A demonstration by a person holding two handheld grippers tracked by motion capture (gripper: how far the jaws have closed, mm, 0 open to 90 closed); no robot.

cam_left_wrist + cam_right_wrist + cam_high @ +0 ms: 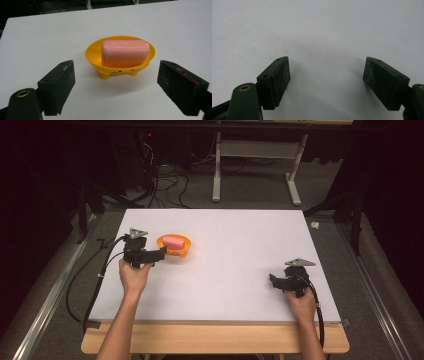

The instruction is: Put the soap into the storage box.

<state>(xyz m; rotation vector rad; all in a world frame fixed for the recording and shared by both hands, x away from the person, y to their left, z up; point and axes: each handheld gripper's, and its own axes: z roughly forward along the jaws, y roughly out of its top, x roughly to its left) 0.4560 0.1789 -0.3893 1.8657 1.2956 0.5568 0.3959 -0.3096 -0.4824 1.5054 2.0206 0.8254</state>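
Left hand-held gripper [115,82] jaws wide apart, holding nothing, pink soap [125,53] in yellow dish [93,53] just ahead at 12 o'clock on bench [240,270]; close squarely on dish rim, low; right hand-held gripper [327,82] open, empty

- The soap dish [93,53] looks like glossy orange-yellow plastic.
- The pink soap bar [124,52] is smooth with a waxy sheen.
- The counter [37,45] top is matt white; its front edge shows pale wood.
- The left tongs [115,83] carry matt black pads [66,81] with a grainy face.
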